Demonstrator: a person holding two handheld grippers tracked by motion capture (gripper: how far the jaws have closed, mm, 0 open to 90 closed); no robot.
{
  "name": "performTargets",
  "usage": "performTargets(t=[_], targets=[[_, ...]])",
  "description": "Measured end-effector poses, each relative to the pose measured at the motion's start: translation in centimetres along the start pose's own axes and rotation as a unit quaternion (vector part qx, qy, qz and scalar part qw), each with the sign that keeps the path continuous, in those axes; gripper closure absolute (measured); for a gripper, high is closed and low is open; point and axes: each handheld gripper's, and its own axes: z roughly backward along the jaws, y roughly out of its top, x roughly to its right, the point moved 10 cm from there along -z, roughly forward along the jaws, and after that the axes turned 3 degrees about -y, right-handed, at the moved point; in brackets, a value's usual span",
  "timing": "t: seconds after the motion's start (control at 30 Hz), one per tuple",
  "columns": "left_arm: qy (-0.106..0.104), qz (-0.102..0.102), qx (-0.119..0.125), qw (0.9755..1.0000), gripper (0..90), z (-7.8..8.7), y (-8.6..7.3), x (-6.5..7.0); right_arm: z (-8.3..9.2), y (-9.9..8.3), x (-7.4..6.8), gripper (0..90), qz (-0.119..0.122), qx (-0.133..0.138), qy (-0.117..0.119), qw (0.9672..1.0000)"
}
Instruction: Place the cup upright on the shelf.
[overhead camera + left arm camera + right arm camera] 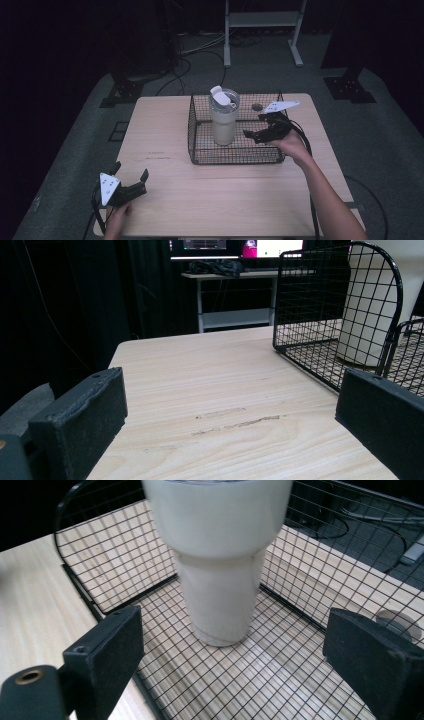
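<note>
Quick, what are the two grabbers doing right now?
Left hand-held gripper: open, holding nothing, over the table.
Right hand-held gripper: open, empty, facing the tumbler.

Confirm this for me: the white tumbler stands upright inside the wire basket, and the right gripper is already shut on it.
Not quite. The white tumbler does stand upright inside the wire basket, but the right gripper is not shut on it. The right gripper view shows its jaws spread wide, one to each side of the tumbler and clear of it. The high view agrees: the gripper sits beside the tumbler, open.
</note>
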Motion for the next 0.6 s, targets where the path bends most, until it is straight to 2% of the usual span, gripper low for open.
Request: performTargets(t=[0.27, 0.6], targets=[[0.0, -0.001, 0.001, 1.0, 0.0, 0.0, 0.0, 0.0, 0.9, -0.5, -1.0, 8.8, 0.005, 0.004, 0.009, 0.9999], [0.001, 0.0, 0.0, 1.0, 0.0, 0.0, 0.0, 0.0, 1.9, -1.7, -1.3, 8.9, 0.005, 0.004, 0.016, 0.9999]])
